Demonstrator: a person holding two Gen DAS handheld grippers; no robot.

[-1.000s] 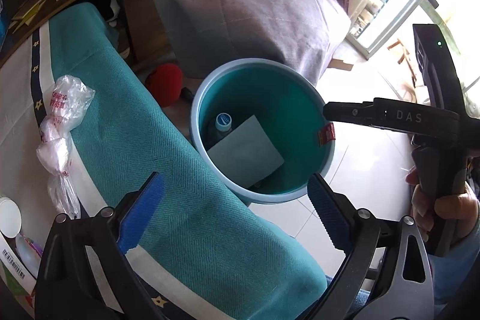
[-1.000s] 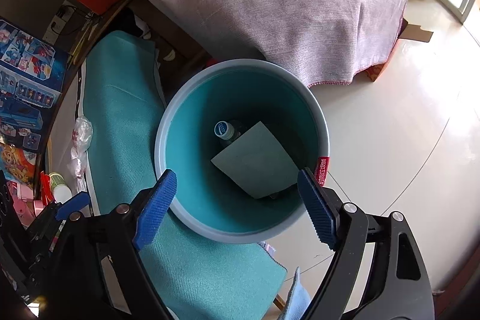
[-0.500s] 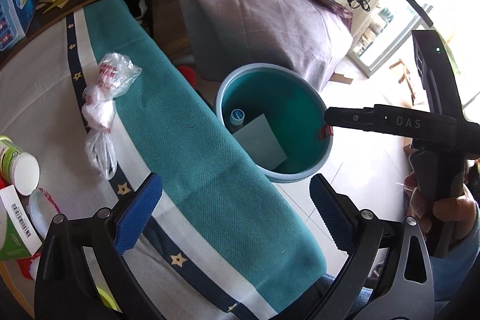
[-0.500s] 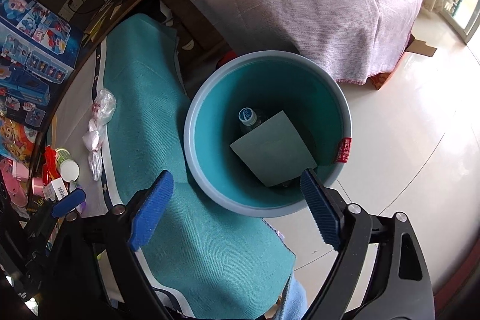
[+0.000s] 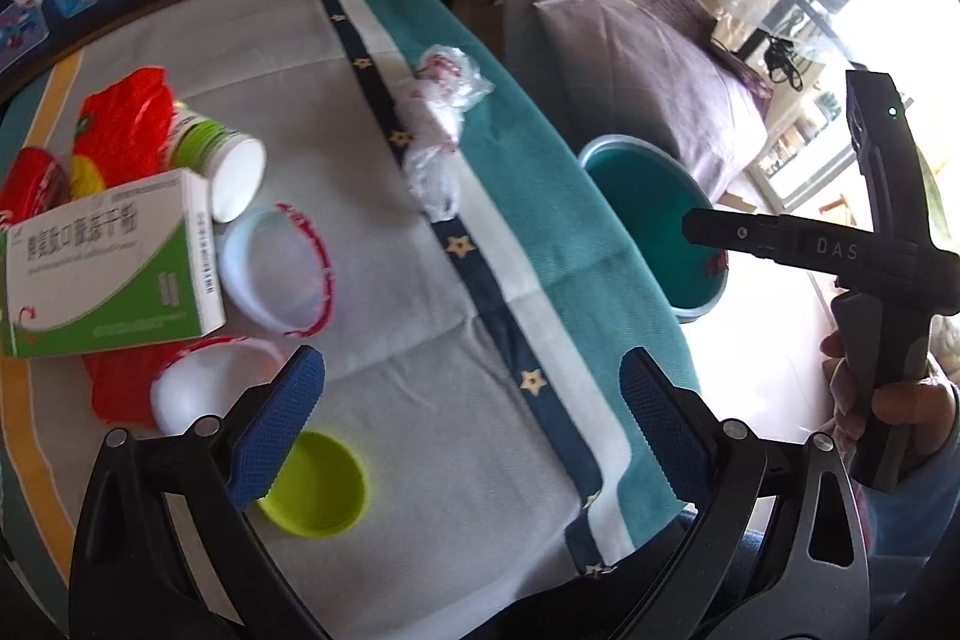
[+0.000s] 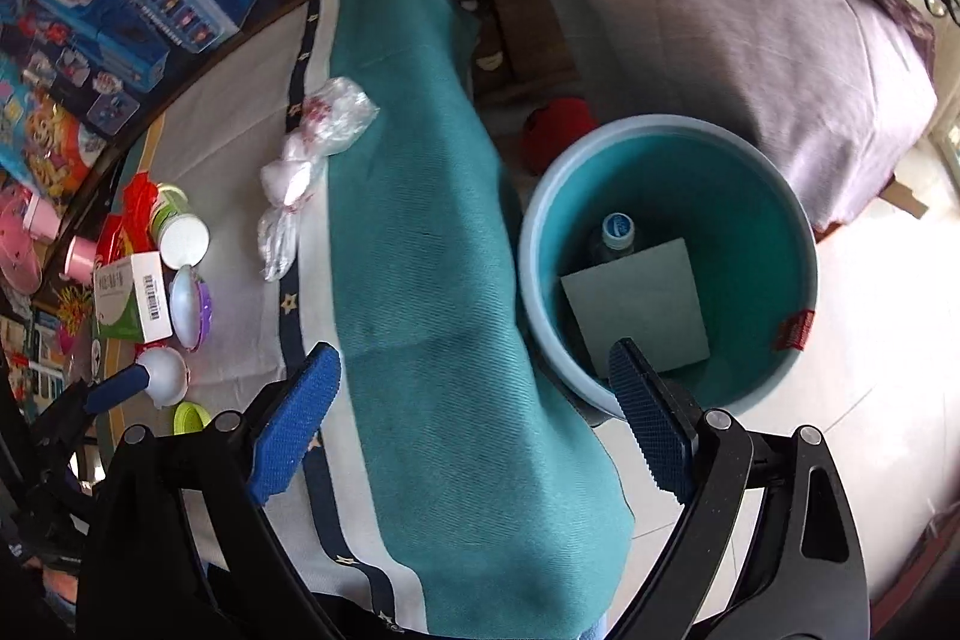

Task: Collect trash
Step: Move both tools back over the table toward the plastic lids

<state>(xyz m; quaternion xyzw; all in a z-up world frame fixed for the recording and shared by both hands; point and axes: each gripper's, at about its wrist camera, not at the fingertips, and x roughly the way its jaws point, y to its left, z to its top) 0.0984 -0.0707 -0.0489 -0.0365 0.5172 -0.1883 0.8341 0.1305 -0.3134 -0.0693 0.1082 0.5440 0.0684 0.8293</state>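
Trash is what we are after, and most of it lies on the cloth-covered table (image 5: 420, 400): a crumpled clear plastic bag (image 5: 441, 124) near the teal border, a green-and-white carton (image 5: 108, 268), a white tub (image 5: 219, 166) on its side, a shallow white lid (image 5: 276, 274) with red trim, a lime-green cap (image 5: 318, 490) and some red wrapping (image 5: 123, 130) behind the carton; the teal bin (image 6: 666, 256) stands on the floor just beside the table's edge, and it holds a bottle (image 6: 615, 232) and a pale flat card (image 6: 642, 304).

We judge the step in hand to be a fresh pick — nothing is being carried; our left gripper (image 5: 462, 436) hangs over the table with its blue pads spread wide and nothing between them, and our right gripper (image 6: 474, 430) is likewise released and empty, poised over the teal drape between table and bin.

Next, as we see it, the left must come down on one piece — the lime-green cap and the small white cup (image 5: 198, 388) sit nearest its left finger; the carton looks too broad to take except across its thin edge, so a small rigid piece seems the easier choice; then a carry rightward over the bin's rim.
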